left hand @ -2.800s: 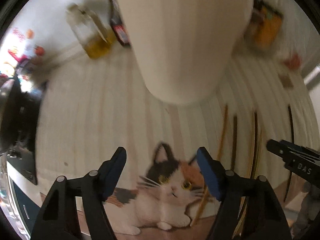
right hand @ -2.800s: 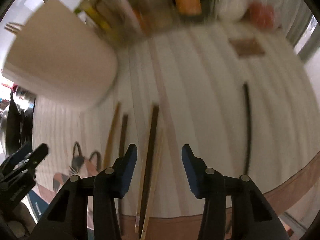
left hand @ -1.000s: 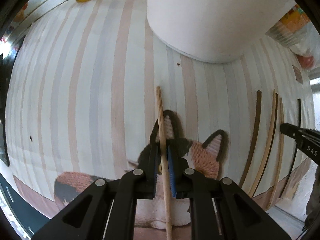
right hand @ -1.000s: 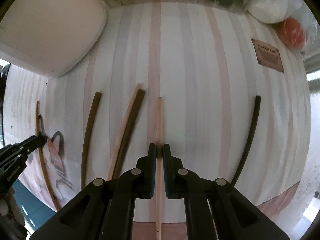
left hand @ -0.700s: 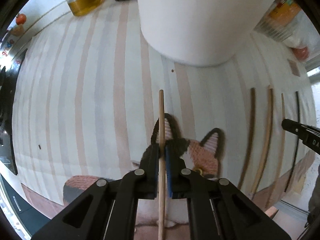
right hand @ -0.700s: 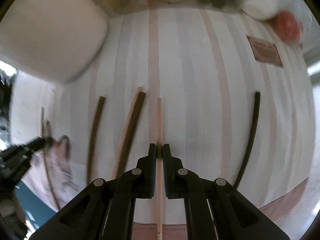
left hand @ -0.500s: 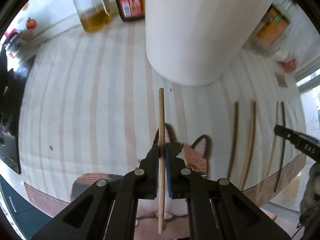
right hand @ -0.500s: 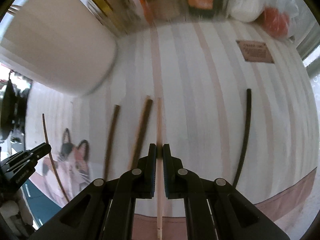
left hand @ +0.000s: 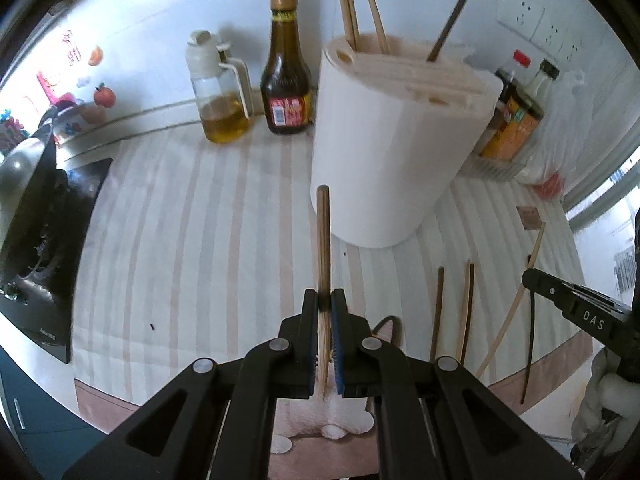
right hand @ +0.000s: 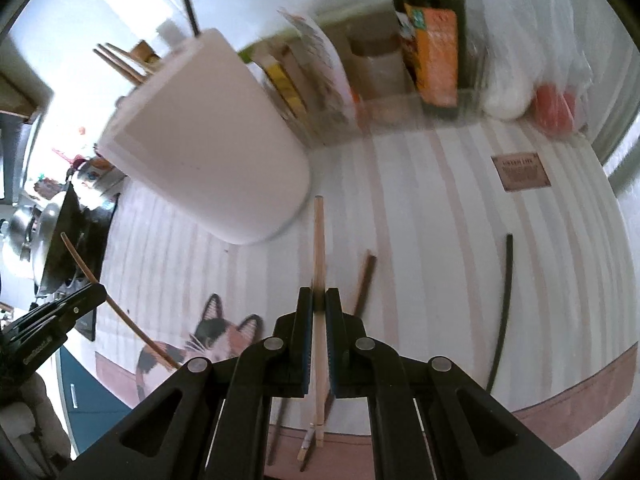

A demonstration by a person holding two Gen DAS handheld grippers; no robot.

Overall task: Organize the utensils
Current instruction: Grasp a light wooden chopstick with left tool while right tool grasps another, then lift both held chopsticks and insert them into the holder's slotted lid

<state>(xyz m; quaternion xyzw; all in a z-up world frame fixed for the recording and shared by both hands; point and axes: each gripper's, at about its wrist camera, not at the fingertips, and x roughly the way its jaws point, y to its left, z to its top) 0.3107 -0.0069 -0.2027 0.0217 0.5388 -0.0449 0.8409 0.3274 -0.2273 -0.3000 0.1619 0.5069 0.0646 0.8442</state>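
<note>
1. The left gripper (left hand: pixel 325 300) is clenched on a light-brown wooden chopstick (left hand: pixel 323 240), gripped part-way along so the free end points ahead toward the tall white cylindrical utensil holder (left hand: pixel 392 152); the stick is clear of the mat.
2. The right gripper (right hand: pixel 319 300) is likewise clamped on a pale wooden chopstick (right hand: pixel 319 248), its tip aimed at the base of the same holder (right hand: pixel 208 148).
3. Judgement: both sticks are held lengthwise, probably so they can be tipped upright and dropped into the holder's top slots, where several chopsticks (left hand: pixel 352 8) already stand.
4. Remaining on the striped cat-print mat (left hand: pixel 180 240): two brown chopsticks (left hand: pixel 438 312) and a black chopstick (left hand: pixel 530 344) at near right.
5. Surroundings: a dark sauce bottle (left hand: pixel 286 76) and a glass oil cruet (left hand: pixel 220 92) far left of the holder, and a black hob (left hand: pixel 44 240) at far left.
6. Obstruction risk: the standing sticks crowd the slots.
</note>
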